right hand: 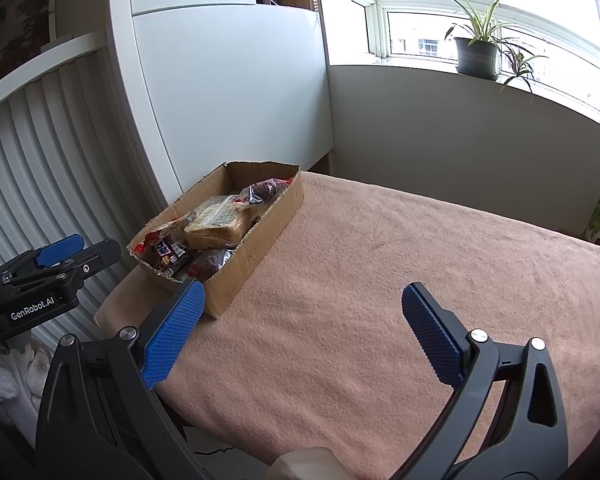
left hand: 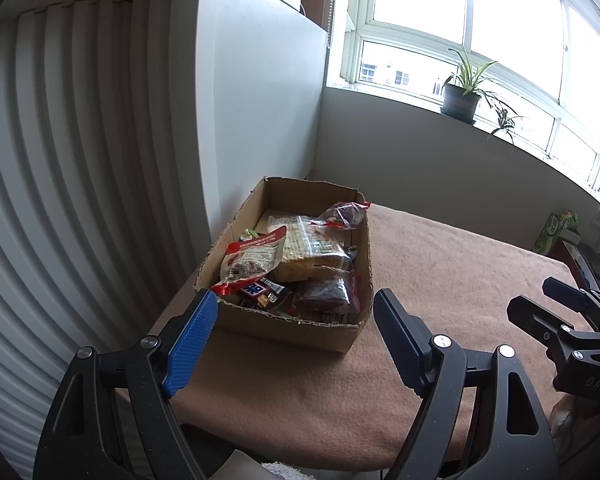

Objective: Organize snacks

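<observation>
A torn cardboard box [left hand: 300,320] brimming with wrapped snacks [left hand: 292,256] sits just beyond the left gripper [left hand: 296,312], both grippers' fingers spread empty over a peach-blanketed table [right hand: 380,280] near a sunlit window [left hand: 480,20]; right gripper [right hand: 300,308].

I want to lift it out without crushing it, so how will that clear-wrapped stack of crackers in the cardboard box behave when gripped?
The cracker pack looks blocky, so probably fairly stiff, though its contents are likely brittle under a hard squeeze. Its glossy clear wrap may be slippery against the pads. It lies on other snacks in the cardboard box, so it may shift when touched.
</observation>
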### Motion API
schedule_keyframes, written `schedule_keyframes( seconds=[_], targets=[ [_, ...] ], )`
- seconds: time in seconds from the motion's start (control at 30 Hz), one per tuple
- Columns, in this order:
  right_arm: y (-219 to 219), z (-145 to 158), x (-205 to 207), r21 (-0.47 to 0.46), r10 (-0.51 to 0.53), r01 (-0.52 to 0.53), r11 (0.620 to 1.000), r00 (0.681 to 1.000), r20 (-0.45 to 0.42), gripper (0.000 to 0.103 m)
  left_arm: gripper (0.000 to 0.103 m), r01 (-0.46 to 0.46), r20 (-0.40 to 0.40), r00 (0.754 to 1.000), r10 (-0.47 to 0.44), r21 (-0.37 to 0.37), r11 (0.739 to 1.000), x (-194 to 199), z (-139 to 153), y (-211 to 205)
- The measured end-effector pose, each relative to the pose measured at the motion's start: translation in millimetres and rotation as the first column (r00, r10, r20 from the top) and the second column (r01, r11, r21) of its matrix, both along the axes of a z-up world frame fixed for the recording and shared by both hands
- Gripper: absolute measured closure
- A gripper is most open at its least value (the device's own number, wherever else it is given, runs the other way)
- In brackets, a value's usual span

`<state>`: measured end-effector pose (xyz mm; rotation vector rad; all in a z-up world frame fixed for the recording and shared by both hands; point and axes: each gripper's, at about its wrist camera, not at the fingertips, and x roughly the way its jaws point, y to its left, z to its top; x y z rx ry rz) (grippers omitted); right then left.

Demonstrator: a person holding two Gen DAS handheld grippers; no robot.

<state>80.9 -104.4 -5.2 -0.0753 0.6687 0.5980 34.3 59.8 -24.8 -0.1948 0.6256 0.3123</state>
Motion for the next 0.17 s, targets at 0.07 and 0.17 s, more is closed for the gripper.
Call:
schedule_keyframes(
  seconds=[0.07, 0.17],
  targets=[
    [-1.2, -1.1, 0.8, 0.001, -0.004, 0.004, 1.0, 1.0, -0.003, 0.002, 0.023, 0.003, 0.002, 1.0, -0.003, 0.003, 1.0, 0.1, -0.8, -0.4],
    [-3.4, -4.0, 2.8, -0.001, -0.011, 0.011, 1.0, 1.0, -0.01, 0.002, 0.023, 0.006, 0.0, 1.0, -0.006, 0.005, 1.0, 1.1, -2.7, 0.0]
  ],
)
